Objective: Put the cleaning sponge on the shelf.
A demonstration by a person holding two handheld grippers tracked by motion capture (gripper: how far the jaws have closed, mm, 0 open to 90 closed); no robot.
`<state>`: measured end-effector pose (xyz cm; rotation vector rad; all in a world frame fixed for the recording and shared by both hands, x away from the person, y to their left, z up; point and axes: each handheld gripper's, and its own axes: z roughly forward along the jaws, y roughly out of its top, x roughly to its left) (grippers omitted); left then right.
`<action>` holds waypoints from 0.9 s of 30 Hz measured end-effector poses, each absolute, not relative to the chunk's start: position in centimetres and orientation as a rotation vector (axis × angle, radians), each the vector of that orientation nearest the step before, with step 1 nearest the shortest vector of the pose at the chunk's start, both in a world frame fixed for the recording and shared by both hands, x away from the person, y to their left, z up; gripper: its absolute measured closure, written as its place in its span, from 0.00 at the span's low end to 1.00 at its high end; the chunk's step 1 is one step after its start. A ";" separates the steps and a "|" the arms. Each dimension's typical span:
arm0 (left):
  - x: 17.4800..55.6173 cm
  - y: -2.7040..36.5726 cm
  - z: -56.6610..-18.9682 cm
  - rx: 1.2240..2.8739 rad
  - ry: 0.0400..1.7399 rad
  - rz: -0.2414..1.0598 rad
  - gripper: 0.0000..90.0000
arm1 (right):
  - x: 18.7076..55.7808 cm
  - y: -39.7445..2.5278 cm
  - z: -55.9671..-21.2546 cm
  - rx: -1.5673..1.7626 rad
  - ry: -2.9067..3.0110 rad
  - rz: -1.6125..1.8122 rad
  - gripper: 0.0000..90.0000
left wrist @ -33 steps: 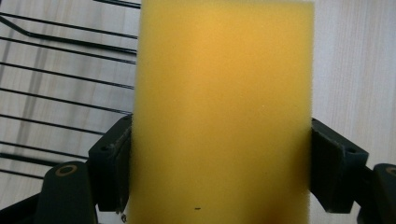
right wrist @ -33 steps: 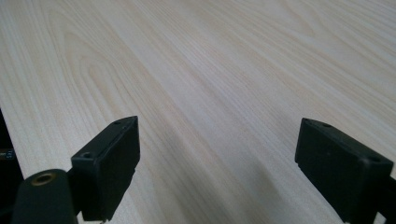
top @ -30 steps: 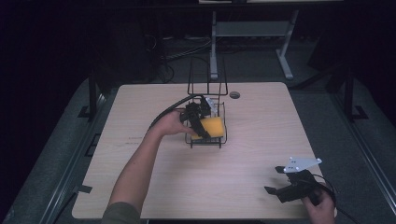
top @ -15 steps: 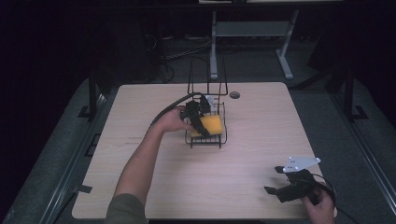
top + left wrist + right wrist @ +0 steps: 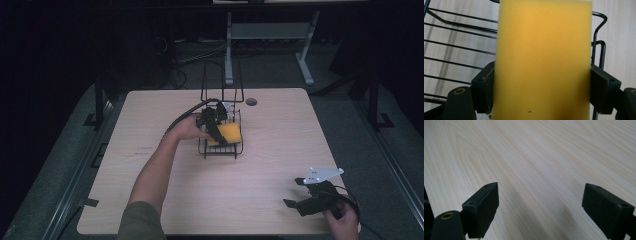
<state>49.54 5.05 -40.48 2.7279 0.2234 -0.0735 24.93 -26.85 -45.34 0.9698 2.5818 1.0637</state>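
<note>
A yellow sponge lies over a black wire rack at the middle of the table, with my left gripper shut on it. In the left gripper view the sponge stands between both jaws, above the rack's wires. My right gripper rests near the table's front right corner, open, with nothing between its jaws. In the right gripper view the right gripper looks along bare light wood.
The rack has a tall wire back on its far side. A small round dark grommet sits in the tabletop behind the rack. A metal desk frame stands on the floor beyond the table.
The left gripper and the sponge have shifted slightly down and toward the near side of the rack. The right gripper has not moved.
</note>
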 end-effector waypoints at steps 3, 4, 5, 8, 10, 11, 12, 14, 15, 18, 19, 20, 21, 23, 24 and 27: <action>49.6 5.1 -40.6 2.729 0.228 -0.080 0.24 | 24.9 -26.9 -45.3 0.972 2.581 1.062 0.15; 49.7 5.1 -40.6 2.728 0.226 -0.083 0.24 | 24.9 -26.9 -45.4 0.974 2.580 1.061 0.15; 49.6 5.2 -40.6 2.727 0.233 -0.090 0.24 | 24.9 -26.8 -45.4 0.974 2.581 1.060 0.15; 49.8 5.3 -40.7 2.724 0.235 -0.089 0.24 | 25.0 -26.8 -45.4 0.971 2.585 1.056 0.15; 49.8 5.3 -40.7 2.726 0.233 -0.086 0.24 | 25.0 -26.7 -45.4 0.967 2.588 1.055 0.15; 49.8 5.3 -40.7 2.723 0.240 -0.087 0.24 | 25.0 -26.7 -45.4 0.966 2.590 1.053 0.15; 49.8 5.4 -40.8 2.724 0.242 -0.088 0.24 | 25.0 -26.7 -45.4 0.963 2.591 1.049 0.15; 49.8 5.4 -40.8 2.724 0.251 -0.092 0.24 | 24.9 -26.7 -45.4 0.960 2.591 1.047 0.15; 49.8 5.4 -40.9 2.726 0.253 -0.095 0.24 | 24.9 -26.7 -45.4 0.960 2.591 1.047 0.15; 49.8 5.3 -41.0 2.735 0.251 -0.092 0.24 | 24.9 -26.7 -45.4 0.965 2.592 1.048 0.15; 49.8 5.3 -41.0 2.733 0.253 -0.092 0.24 | 25.0 -26.6 -45.5 0.972 2.597 1.047 0.15; 49.9 5.2 -41.0 2.724 0.250 -0.087 0.24 | 25.0 -26.6 -45.5 0.972 2.600 1.047 0.15; 49.9 5.2 -41.0 2.724 0.250 -0.087 0.24 | 25.0 -26.6 -45.5 0.972 2.600 1.047 0.15; 49.9 5.2 -41.0 2.727 0.242 -0.084 0.24 | 24.9 -26.5 -45.5 0.972 2.601 1.049 0.15; 49.9 5.2 -41.0 2.726 0.242 -0.081 0.24 | 24.9 -26.5 -45.5 0.968 2.601 1.048 0.15; 49.9 5.2 -41.1 2.727 0.252 -0.089 0.23 | 24.9 -26.5 -45.5 0.965 2.601 1.050 0.15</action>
